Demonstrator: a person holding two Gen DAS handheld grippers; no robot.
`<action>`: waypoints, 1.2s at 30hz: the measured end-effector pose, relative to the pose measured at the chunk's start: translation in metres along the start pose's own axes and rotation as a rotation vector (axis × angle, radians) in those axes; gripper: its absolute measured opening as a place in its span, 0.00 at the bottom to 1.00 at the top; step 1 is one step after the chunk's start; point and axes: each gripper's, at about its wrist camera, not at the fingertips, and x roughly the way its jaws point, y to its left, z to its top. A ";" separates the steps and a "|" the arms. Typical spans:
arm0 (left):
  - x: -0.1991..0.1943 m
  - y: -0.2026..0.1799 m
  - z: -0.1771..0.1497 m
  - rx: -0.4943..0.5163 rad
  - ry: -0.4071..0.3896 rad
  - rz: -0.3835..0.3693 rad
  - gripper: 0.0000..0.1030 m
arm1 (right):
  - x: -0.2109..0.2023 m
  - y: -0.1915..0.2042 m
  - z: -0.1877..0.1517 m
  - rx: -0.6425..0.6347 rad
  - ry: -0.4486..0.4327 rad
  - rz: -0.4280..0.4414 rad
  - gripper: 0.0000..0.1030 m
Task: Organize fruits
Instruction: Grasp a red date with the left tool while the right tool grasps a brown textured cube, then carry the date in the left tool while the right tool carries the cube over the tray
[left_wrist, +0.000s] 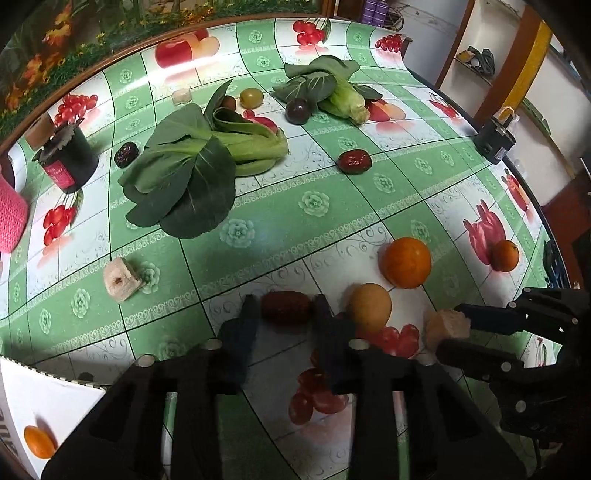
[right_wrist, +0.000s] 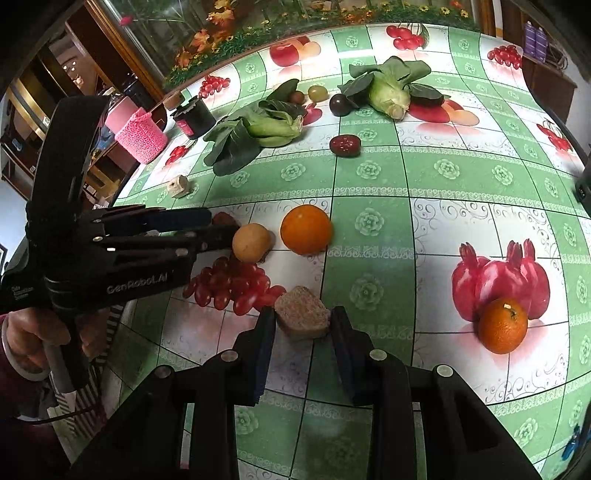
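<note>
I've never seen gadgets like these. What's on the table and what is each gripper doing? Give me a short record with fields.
surface: table with a fruit-print green cloth
left gripper: a dark red date sits between its fingers; contact unclear
right gripper: a brown bread-like chunk sits between its fingers; contact unclear
near the grippers: large orange, yellowish round fruit, small orange
farther back: two bok choy, more dates, dark plum, green fruit
left edge: black jar, pink knitted holder
</note>
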 end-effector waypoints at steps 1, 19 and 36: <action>0.000 0.000 0.000 0.001 0.001 -0.004 0.25 | 0.000 0.001 -0.001 -0.001 0.000 0.001 0.31; -0.038 -0.012 -0.033 -0.013 -0.015 0.034 0.25 | -0.013 0.017 -0.020 0.042 0.001 -0.025 0.31; -0.072 -0.004 -0.062 -0.057 -0.037 0.066 0.25 | -0.034 0.038 -0.031 0.037 -0.012 -0.042 0.31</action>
